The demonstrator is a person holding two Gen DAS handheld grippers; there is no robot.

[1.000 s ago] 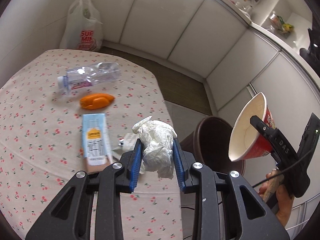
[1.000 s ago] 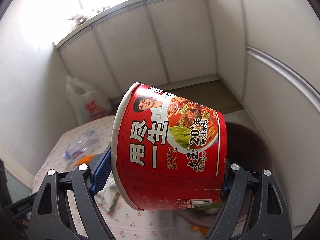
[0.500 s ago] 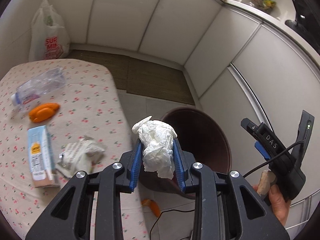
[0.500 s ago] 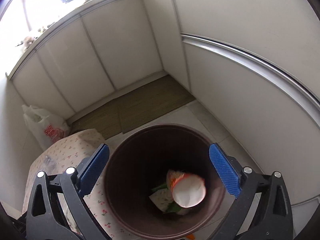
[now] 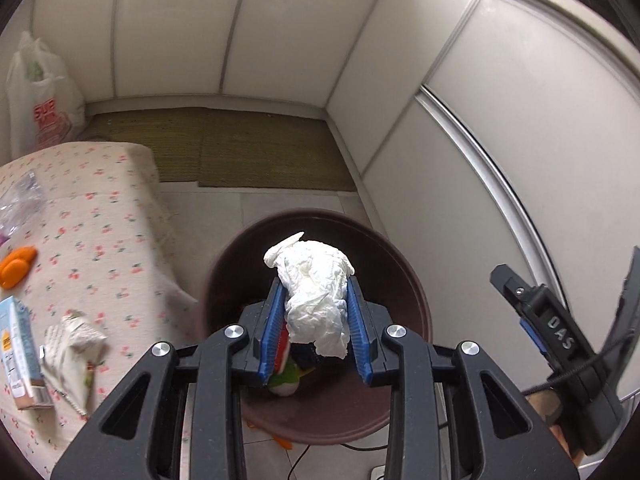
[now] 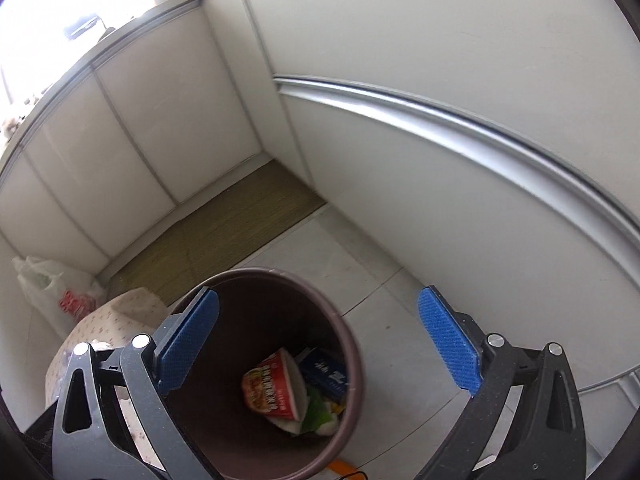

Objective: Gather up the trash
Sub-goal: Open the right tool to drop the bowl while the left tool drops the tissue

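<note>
A crumpled white tissue (image 5: 316, 308) is pinched between the blue pads of my left gripper (image 5: 314, 282), which is shut on it right above the mouth of the brown waste bin (image 5: 404, 280). My right gripper (image 6: 319, 300) hangs open and empty over the same bin (image 6: 348, 344); in the left wrist view it shows at the right edge (image 5: 552, 320). A red noodle cup (image 6: 272, 390) lies on its side at the bottom of the bin, beside a blue carton (image 6: 326, 372) and green scraps.
A table with a flowered cloth (image 5: 100, 216) stands left of the bin, bearing a crumpled wrapper (image 5: 70, 348), a drink carton (image 5: 16, 352), an orange peel (image 5: 16, 266) and a plastic bottle (image 5: 20, 200). A white shopping bag (image 5: 40, 100) and a woven mat (image 5: 248, 148) lie behind.
My right gripper opened and the noodle cup dropped into the bin. My left gripper carried the tissue from over the table to over the bin.
</note>
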